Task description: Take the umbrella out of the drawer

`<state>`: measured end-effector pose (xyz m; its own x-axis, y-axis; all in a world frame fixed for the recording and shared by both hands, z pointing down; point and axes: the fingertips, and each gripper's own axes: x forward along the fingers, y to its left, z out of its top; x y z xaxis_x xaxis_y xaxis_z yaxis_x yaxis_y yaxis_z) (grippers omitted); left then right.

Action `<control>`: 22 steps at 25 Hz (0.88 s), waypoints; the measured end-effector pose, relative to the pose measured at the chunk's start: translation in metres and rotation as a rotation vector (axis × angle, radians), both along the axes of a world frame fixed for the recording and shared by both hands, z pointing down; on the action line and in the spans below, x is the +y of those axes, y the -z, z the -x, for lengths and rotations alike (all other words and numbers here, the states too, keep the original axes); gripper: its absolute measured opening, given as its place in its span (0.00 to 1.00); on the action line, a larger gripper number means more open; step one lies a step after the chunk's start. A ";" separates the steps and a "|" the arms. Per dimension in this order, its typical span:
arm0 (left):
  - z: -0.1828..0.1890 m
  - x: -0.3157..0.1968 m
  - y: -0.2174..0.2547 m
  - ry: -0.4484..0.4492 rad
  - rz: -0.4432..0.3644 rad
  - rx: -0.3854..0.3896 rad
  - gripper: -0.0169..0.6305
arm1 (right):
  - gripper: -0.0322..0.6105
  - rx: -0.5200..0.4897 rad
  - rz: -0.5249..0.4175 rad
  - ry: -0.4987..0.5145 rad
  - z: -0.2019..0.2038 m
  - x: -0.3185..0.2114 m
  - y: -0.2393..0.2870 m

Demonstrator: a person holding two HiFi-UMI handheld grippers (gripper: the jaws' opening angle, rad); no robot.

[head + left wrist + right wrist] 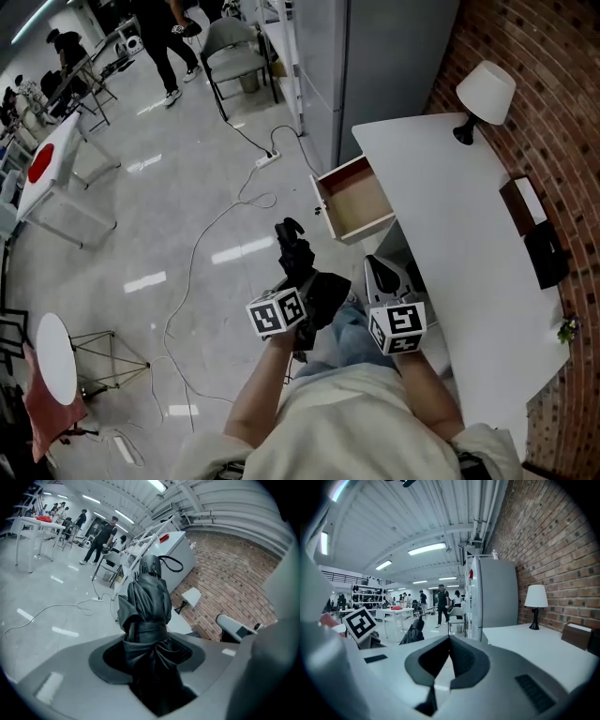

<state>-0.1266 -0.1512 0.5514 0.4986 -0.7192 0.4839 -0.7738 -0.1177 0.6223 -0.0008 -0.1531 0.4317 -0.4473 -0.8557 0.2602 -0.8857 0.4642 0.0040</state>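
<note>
A folded black umbrella (296, 255) is held up over the floor, clear of the open wooden drawer (352, 200), whose inside shows bare. My left gripper (302, 286) is shut on the umbrella's wrapped fabric (147, 606); its strap and handle end point away from me. In the left gripper view the left gripper (149, 641) has the bundle filling the gap between its jaws. My right gripper (382, 274) hovers beside it, near the desk's front edge. In its own view the right gripper (449, 641) is shut with nothing in it.
The white desk (450, 216) runs along a brick wall and carries a lamp (485, 94), a brown box (520, 202) and a black item (547, 253). A cable and power strip (267, 159) lie on the floor. A chair (230, 47), white tables and people are farther off.
</note>
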 end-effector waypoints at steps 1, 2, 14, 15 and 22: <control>0.005 0.015 0.005 0.006 -0.009 0.009 0.39 | 0.05 -0.005 -0.007 0.001 0.002 0.013 0.003; 0.010 0.028 0.010 0.013 -0.017 0.017 0.39 | 0.05 -0.008 -0.015 0.003 0.005 0.025 0.007; 0.053 0.156 0.067 0.091 -0.074 0.041 0.39 | 0.05 -0.029 -0.058 0.058 0.020 0.136 0.049; 0.054 0.163 0.071 0.096 -0.079 0.045 0.39 | 0.05 -0.029 -0.062 0.066 0.022 0.142 0.053; 0.058 0.187 0.099 0.099 -0.146 0.057 0.39 | 0.05 -0.037 -0.095 0.110 0.029 0.162 0.066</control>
